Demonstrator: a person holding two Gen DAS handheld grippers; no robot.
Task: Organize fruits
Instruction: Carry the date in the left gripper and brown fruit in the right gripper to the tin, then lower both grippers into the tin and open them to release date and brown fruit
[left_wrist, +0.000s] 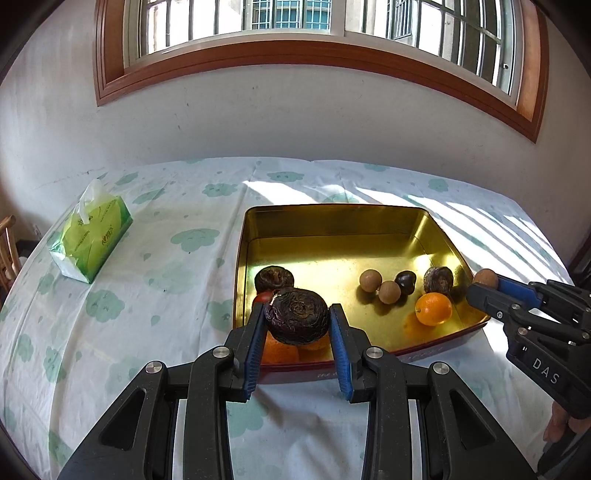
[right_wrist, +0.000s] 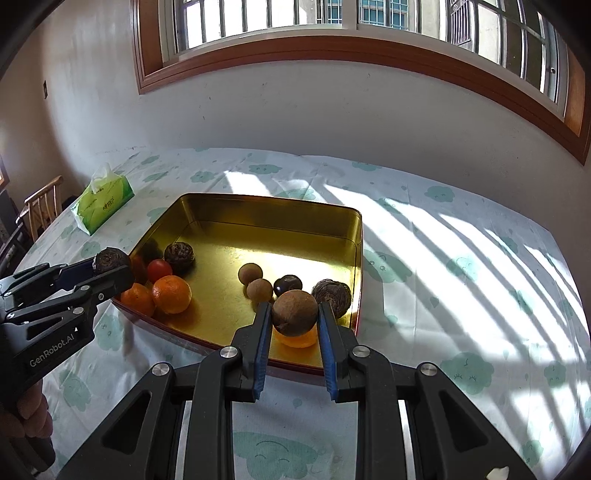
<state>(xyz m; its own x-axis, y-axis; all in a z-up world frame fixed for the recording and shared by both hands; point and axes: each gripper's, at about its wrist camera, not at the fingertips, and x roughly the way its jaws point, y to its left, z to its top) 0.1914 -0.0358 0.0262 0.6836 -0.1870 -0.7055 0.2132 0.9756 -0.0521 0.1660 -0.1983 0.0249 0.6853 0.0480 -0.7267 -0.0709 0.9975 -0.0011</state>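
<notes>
Gold-coloured metal forms the inside of the shallow tray (left_wrist: 332, 221) standing on the tabletop (left_wrist: 147, 295), which is covered by a white cloth printed with pale green clouds.

Left hand-held gripper (left_wrist: 297, 321): blue pads clamped on a dark wrinkled fruit (left_wrist: 297, 319), held over the tray's near left corner. Beneath it lie two oranges, partly hidden; a red tomato (left_wrist: 263, 296) and a second dark wrinkled fruit (left_wrist: 274, 279) sit just behind.

Right hand-held gripper (right_wrist: 294, 314): clamped on a round brown fruit (right_wrist: 294, 312), held over the tray's near right corner. An orange (right_wrist: 297, 339) lies directly below it in that view.

Tray contents, right half: two small tan round fruits (left_wrist: 370, 280) touching one another, a small dark glossy fruit (left_wrist: 405, 281) beside them, and a further dark wrinkled fruit (left_wrist: 438, 279) near the right wall.

Off the tray: a green tissue pack (left_wrist: 92, 238) stands well apart at the far left of the tabletop, one tissue protruding. A wooden chair (right_wrist: 42, 210) shows past the table edge. A wood-framed barred window (left_wrist: 295, 22) runs along the wall behind. A person's fingers (right_wrist: 29, 417) grip the left unit's handle.
</notes>
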